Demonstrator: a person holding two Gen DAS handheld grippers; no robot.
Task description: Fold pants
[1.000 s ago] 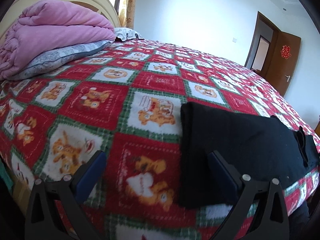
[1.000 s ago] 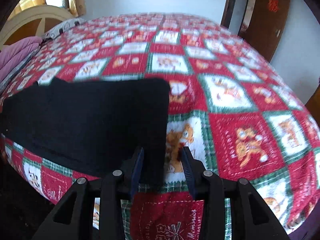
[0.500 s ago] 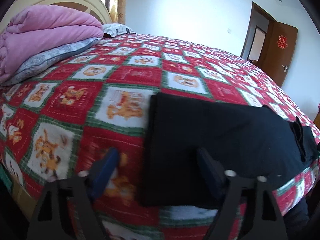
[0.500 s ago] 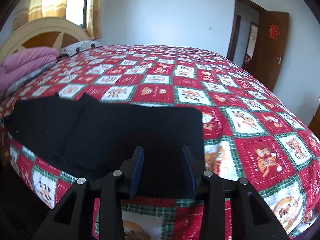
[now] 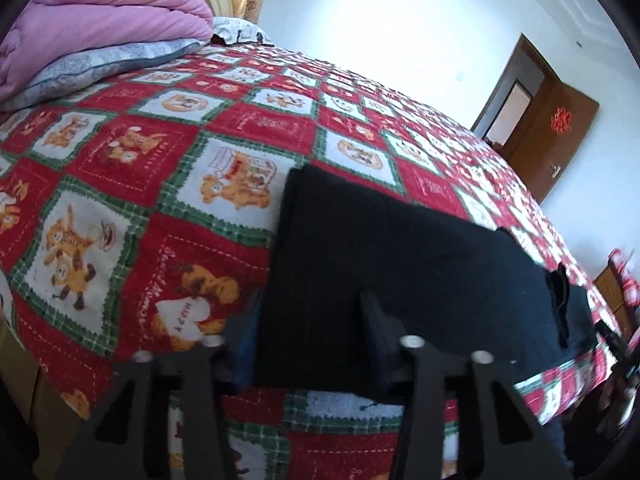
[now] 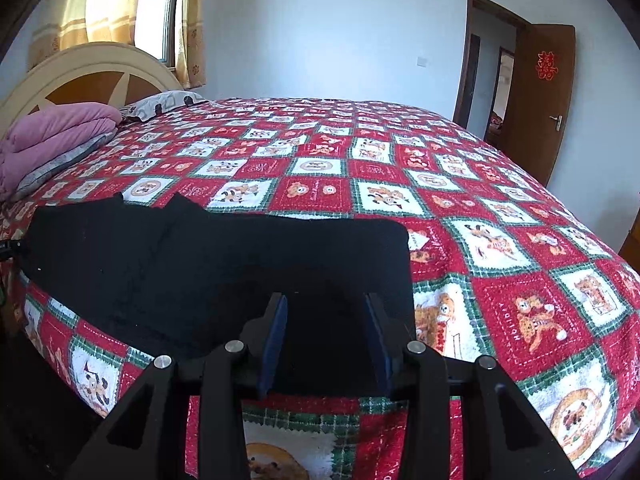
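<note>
The black pants [image 5: 400, 264] lie flat along the near edge of the bed [image 5: 160, 184], spread over its red, white and green patchwork cover with bear pictures, their long side running with the bed's front edge. In the left wrist view the left hand-held gripper [image 5: 310, 332] sits at the pants' left end: its fingers are apart, and the near left corner of the cloth lies in the gap between them, the left finger just outside the pants' side edge and the right finger over the black fabric. Whether either finger touches the cloth cannot be told. In the right wrist view the right hand-held gripper [image 6: 326, 336] is at the opposite end, near the pants' right edge; its fingers are likewise apart, with the blue pads [image 6: 274, 344] facing each other and black fabric [image 6: 224, 264] filling the space between them at the near hem. The cloth is not pinched there. Farther along, the pants show a step in their far edge where the layers overlap. At the head of the bed a folded pink quilt [image 6: 52, 132] rests on a grey pillow [image 6: 60, 164], well apart from the pants, and a brown door [image 6: 540, 96] stands open in the far wall.
</note>
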